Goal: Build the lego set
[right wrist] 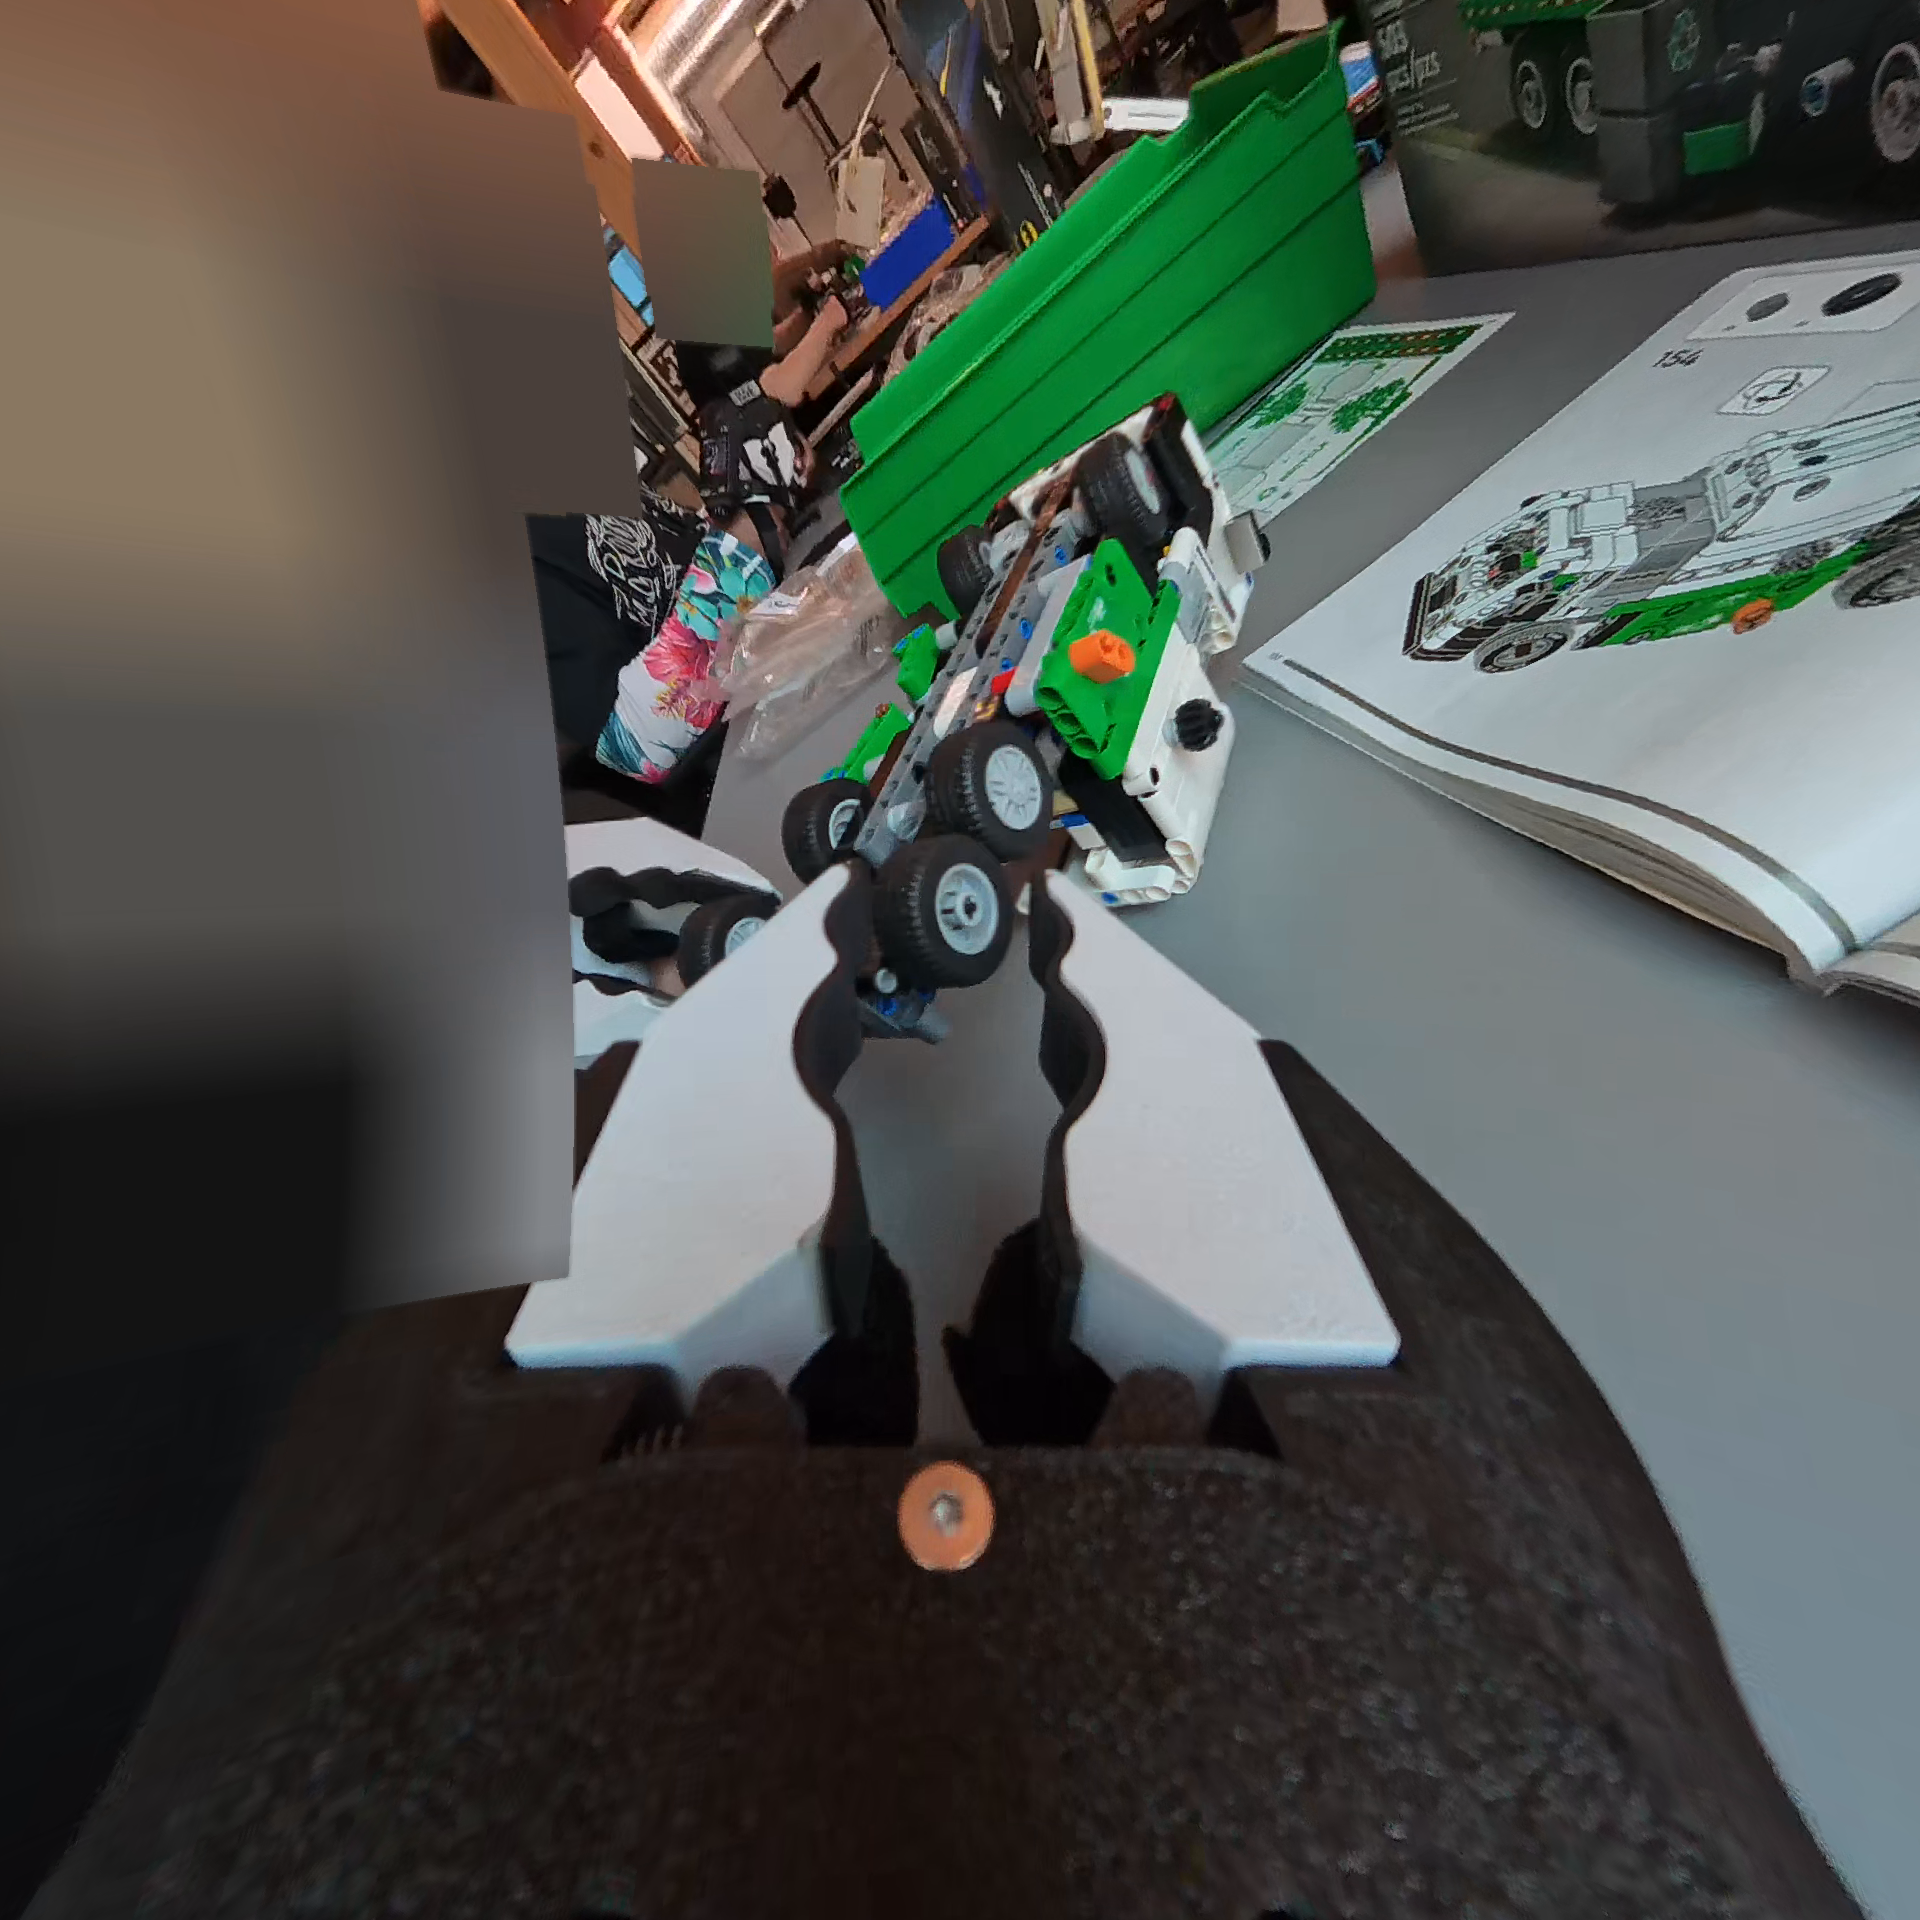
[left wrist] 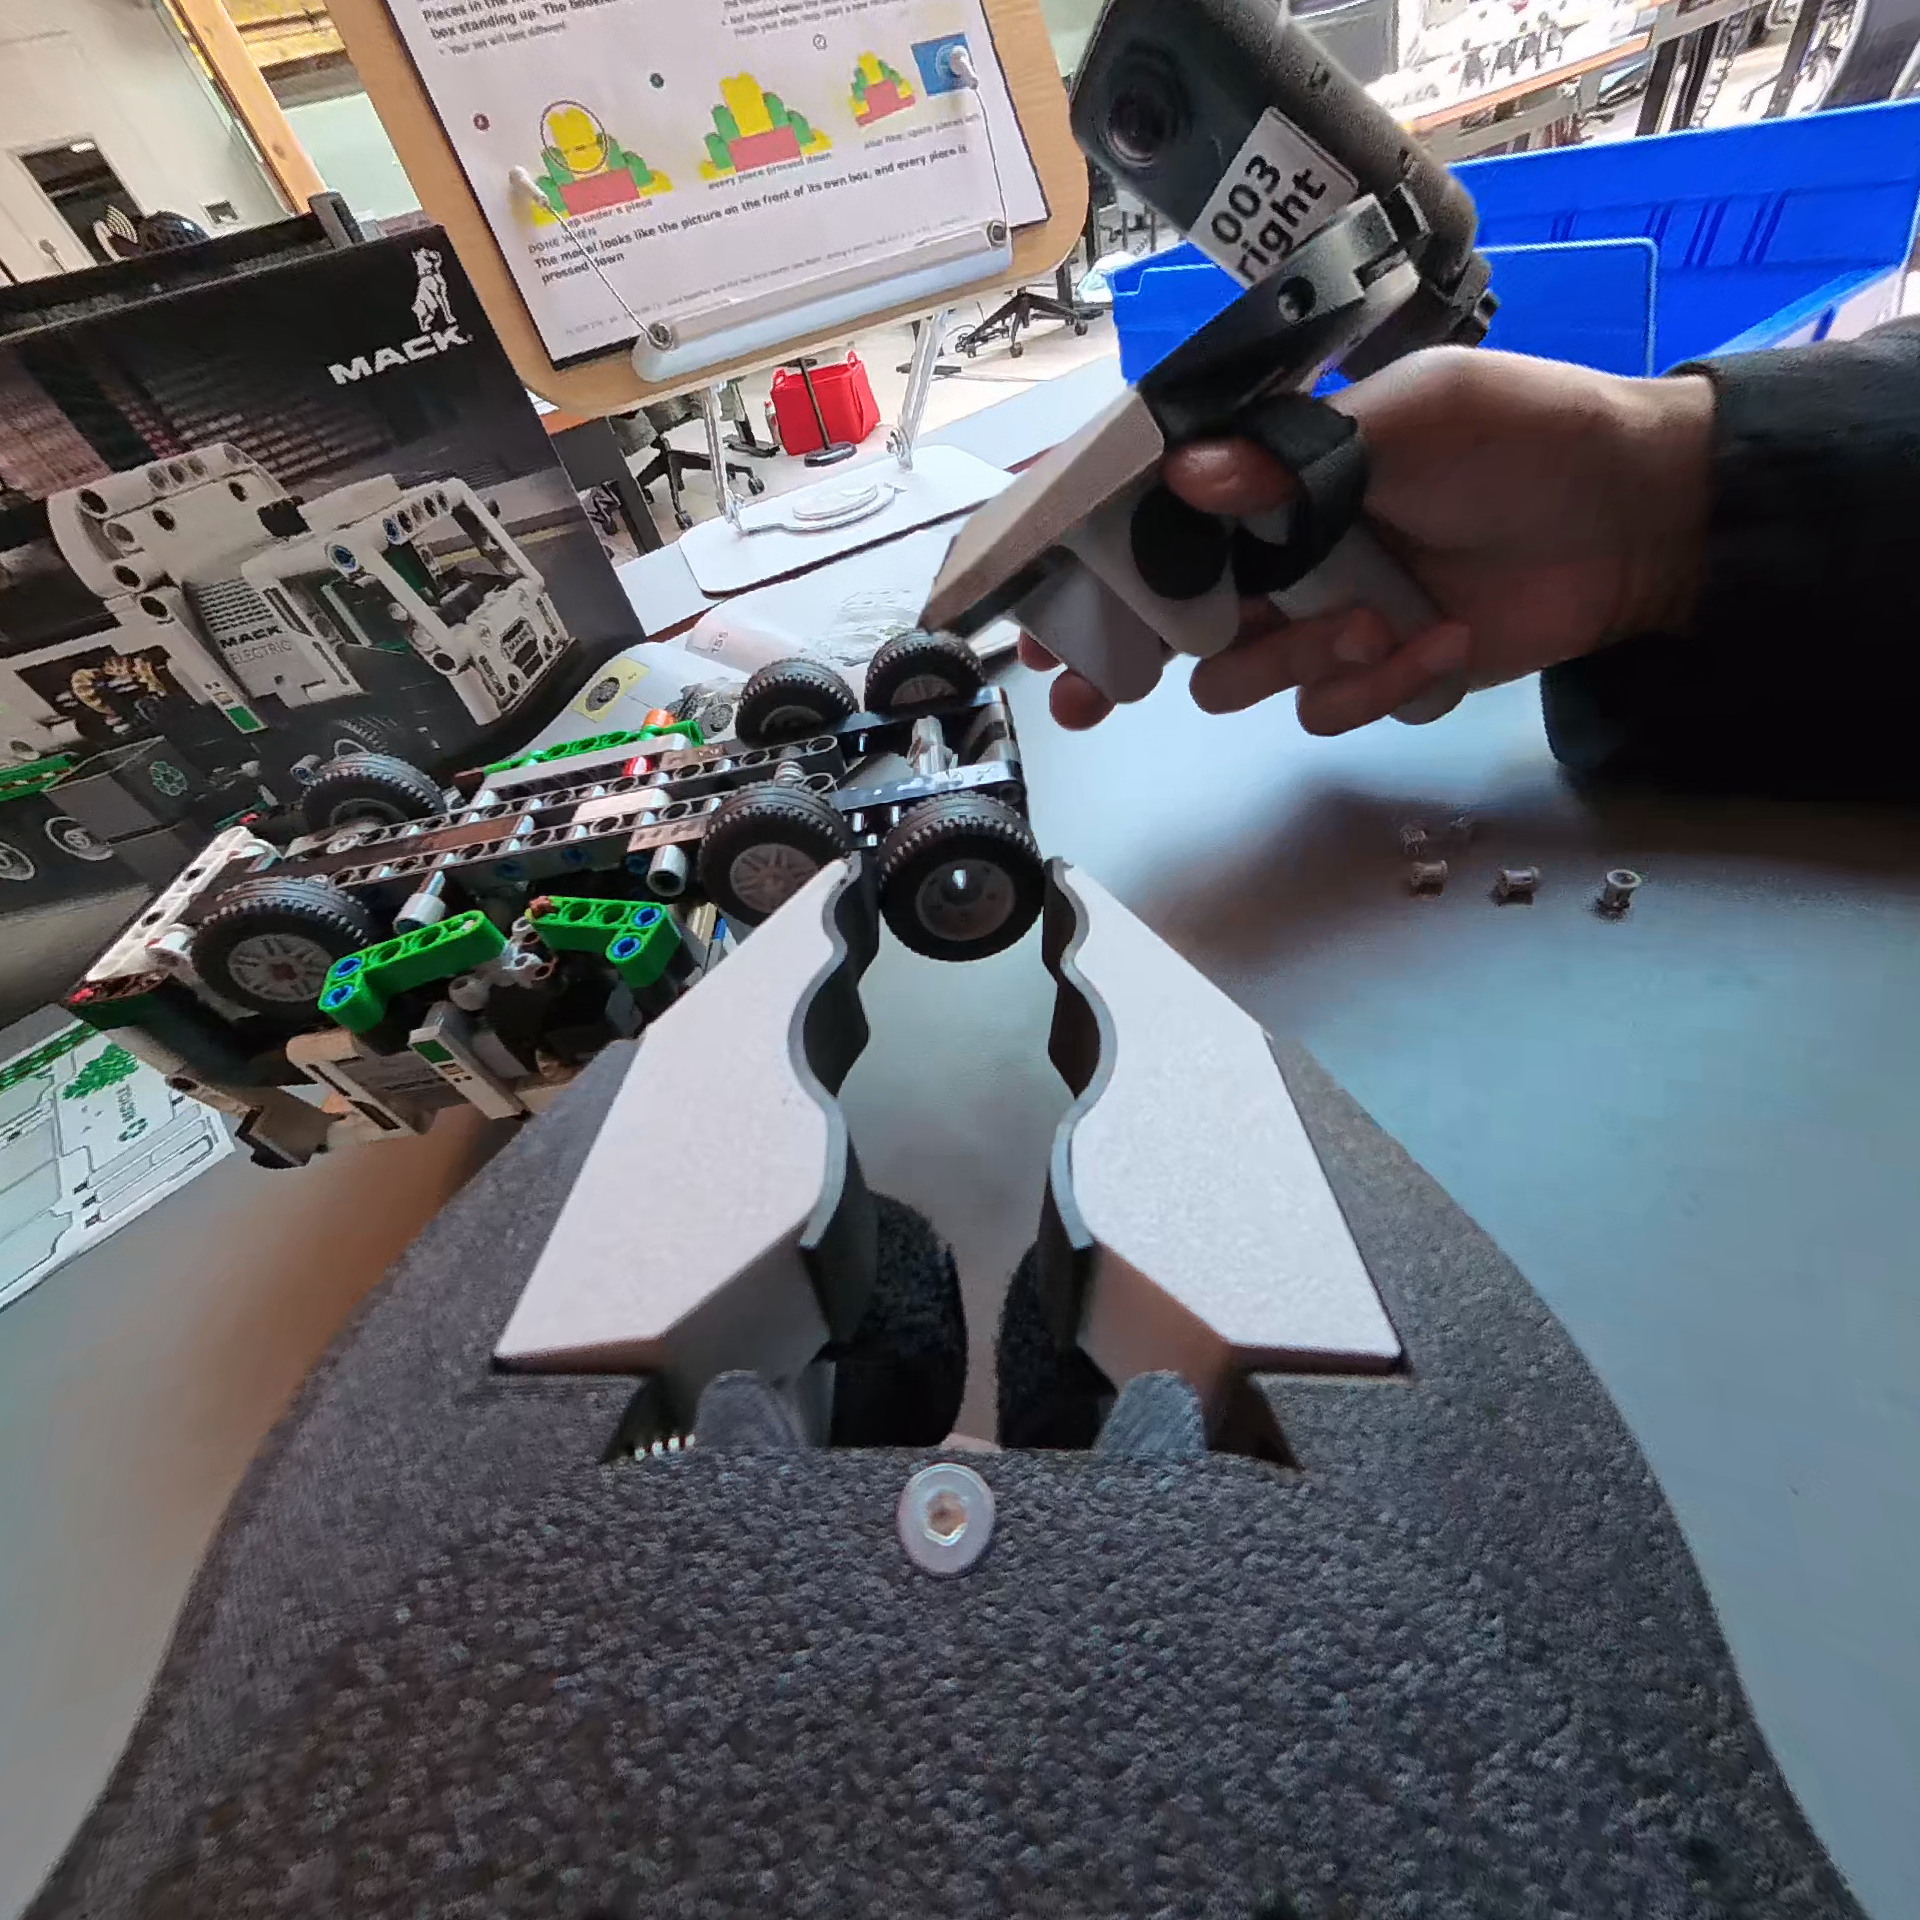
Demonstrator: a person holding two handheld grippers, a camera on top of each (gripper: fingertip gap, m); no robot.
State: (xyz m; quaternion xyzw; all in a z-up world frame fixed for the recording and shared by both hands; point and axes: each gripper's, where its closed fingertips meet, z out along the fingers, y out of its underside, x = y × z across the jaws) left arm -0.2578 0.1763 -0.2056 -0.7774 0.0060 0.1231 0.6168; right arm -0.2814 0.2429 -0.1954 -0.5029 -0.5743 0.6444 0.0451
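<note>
One part-built lego truck (left wrist: 582, 883), chassis upward, tipped on its cab side on the grey table (left wrist: 1558, 1195); six wheels in sight, black studded beams along the frame, green angled beams near the front.

Handling, as a judgement: light plastic, stiff along the frame beams, but fragile at push-fit joints; the green beams and small pins look likeliest to pop off. Rubber tyres give grip yet turn on their axles, so a hold there will roll. Best purchase appears to be across the long black beams mid-chassis, or on the white cab block (right wrist: 1174, 727).

Left gripper (left wrist: 951, 894): jaws apart, rear wheel (left wrist: 961, 878) sitting at the mouth between the tips; contact not certain, nothing clamped.

Right gripper (right wrist: 940, 904): jaws apart, another rear wheel (right wrist: 951, 909) just in front of the gap; whether the pads touch it cannot be told. Seen from the left wrist view, its tips rest at the far rear wheel.

Loose items: five small grey connectors (left wrist: 1512, 883) on the table, well apart from the truck. Open instruction booklet (right wrist: 1662, 623), green bin (right wrist: 1122, 343), set box (left wrist: 260, 499), sticker sheet (left wrist: 83, 1143) nearby.
</note>
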